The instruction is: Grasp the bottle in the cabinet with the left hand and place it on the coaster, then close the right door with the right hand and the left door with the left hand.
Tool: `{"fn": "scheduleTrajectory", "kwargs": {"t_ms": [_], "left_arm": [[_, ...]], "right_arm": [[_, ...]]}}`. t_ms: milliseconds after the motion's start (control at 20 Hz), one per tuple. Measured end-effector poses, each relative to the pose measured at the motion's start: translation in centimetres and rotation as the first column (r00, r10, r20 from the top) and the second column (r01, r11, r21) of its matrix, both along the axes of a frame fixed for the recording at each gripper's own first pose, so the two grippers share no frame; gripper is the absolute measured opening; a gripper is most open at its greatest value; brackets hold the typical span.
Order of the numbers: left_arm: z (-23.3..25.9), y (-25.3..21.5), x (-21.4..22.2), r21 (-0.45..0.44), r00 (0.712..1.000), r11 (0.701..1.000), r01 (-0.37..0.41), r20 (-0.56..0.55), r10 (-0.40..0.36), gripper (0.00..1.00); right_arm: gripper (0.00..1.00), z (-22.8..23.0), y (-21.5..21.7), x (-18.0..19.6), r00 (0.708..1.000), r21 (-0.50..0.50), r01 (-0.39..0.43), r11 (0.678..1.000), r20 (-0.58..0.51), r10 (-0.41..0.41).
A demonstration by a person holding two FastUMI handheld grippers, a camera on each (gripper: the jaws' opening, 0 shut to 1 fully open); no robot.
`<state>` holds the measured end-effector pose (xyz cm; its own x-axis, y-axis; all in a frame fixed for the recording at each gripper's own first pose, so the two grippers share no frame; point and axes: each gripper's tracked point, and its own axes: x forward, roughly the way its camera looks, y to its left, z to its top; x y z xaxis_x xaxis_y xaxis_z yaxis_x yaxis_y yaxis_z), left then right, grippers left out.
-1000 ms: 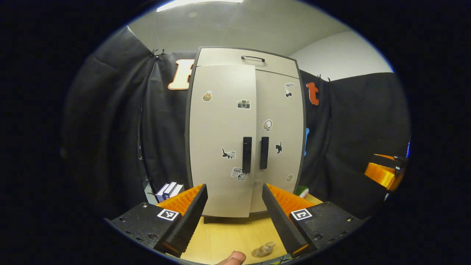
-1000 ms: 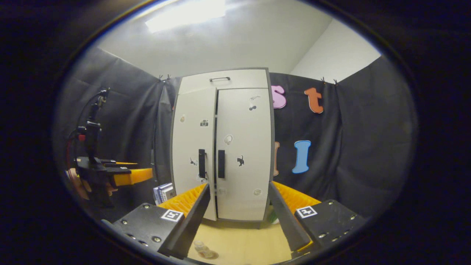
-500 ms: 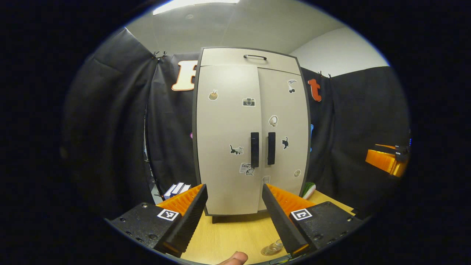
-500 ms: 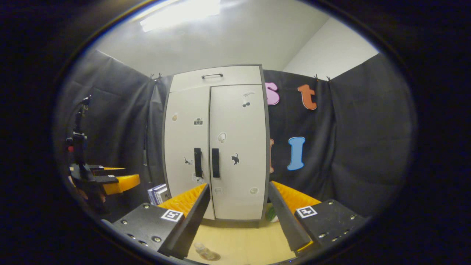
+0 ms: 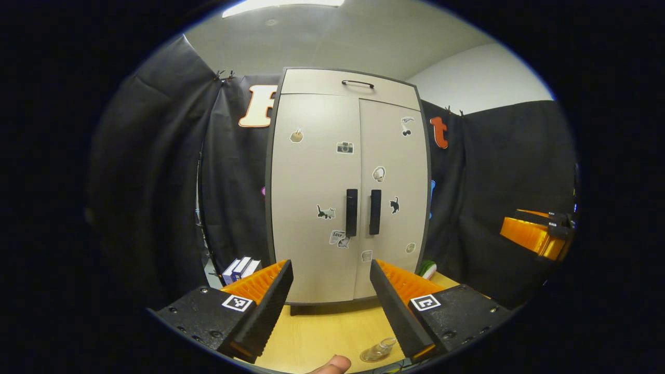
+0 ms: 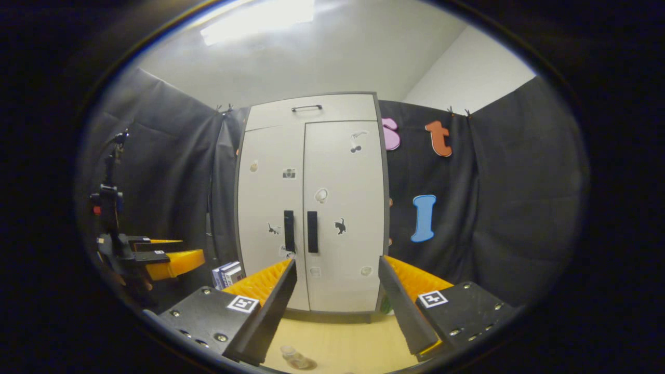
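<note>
The cabinet [image 5: 349,187] stands well ahead of both sets of jaws, its left door [image 5: 314,197] and right door [image 5: 392,192] flush and the two handles [image 5: 351,212] side by side, so the closing steps look done. The tabletop [image 5: 327,332] runs beneath the jaws to the cabinet's foot. The left gripper [image 5: 331,306] is held back with its jaws apart and empty; the right gripper [image 6: 336,306] likewise, gaping on nothing, as if both have finished. The bottle [image 5: 378,350] stands low beside the left gripper's right-hand finger, on the table near the front edge; the coaster beneath it I cannot make out clearly.
</note>
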<state>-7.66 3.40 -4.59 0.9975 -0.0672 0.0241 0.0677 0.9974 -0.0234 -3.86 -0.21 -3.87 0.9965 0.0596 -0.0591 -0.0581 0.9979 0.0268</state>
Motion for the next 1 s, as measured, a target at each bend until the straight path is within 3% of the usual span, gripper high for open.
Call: {"fn": "scheduleTrajectory", "kwargs": {"t_ms": [200, 500, 1000], "left_arm": [[0.3, -1.6, 0.6, -0.009, 0.999, 0.999, -0.042, 0.016, 0.042, 0.95], [-1.5, -6.2, 1.3, -0.006, 0.999, 0.999, -0.033, -0.022, 0.033, 0.95], [-0.9, -8.6, 2.4, -0.017, 0.997, 0.997, -0.076, -0.003, 0.076, 0.95]], "right_arm": [[0.96, -0.8, -2.6, 0.5, 1.000, -0.036, -0.011, 0.999, 0.007, 0.011], [0.96, -0.4, -8.3, 1.2, 1.000, -0.008, 0.020, 1.000, 0.007, -0.020], [0.96, 0.1, -12.1, 1.8, 0.998, 0.031, -0.027, 0.999, 0.051, 0.026]]}}
